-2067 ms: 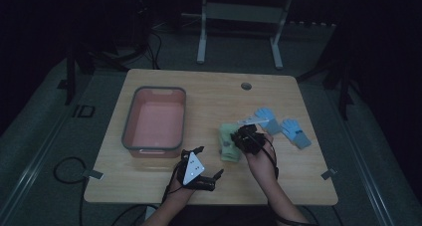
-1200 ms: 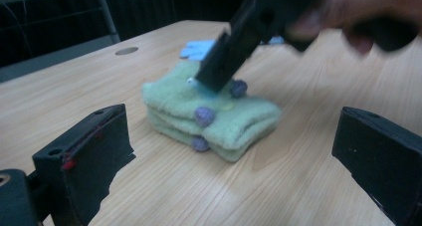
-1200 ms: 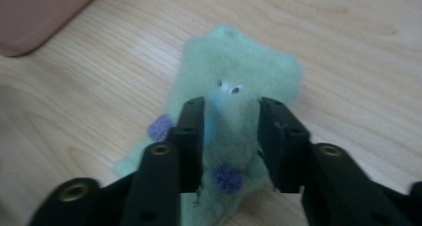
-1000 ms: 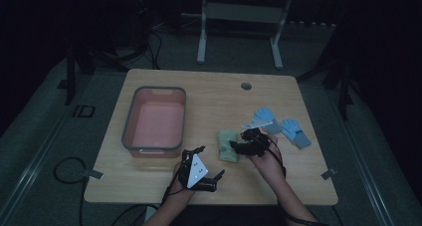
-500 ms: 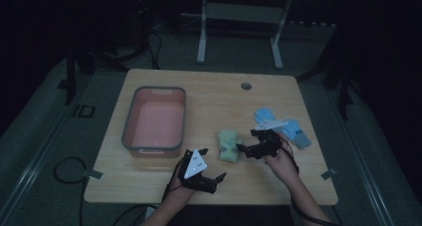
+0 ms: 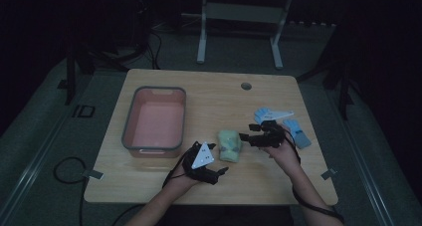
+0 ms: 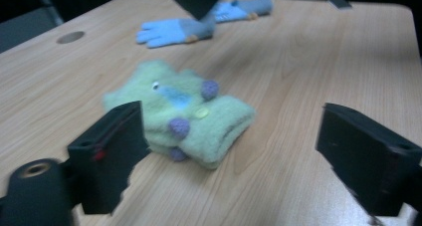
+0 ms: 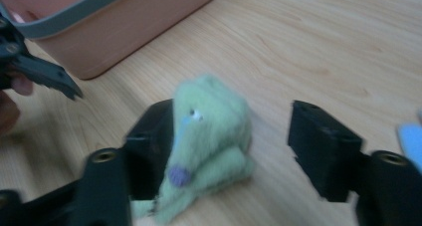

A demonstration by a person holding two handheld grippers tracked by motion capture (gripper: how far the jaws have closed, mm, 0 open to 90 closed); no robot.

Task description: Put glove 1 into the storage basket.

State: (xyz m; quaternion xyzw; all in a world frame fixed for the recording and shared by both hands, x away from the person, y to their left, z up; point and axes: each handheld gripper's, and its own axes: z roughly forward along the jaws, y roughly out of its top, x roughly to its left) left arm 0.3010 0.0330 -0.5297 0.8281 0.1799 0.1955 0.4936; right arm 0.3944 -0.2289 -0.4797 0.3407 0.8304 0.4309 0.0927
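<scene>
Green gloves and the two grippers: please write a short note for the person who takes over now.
Left gripper: open, near the green gloves, not touching.
Right gripper: open, jaws have just been closing, gloves lie ahead of them, no grip.
Green gloves lie folded on the table; blue gloves behind the right hand.
Pink bin holds nothing.
Done: nothing binned. Left: probably moving the gloves into the bin.
</scene>
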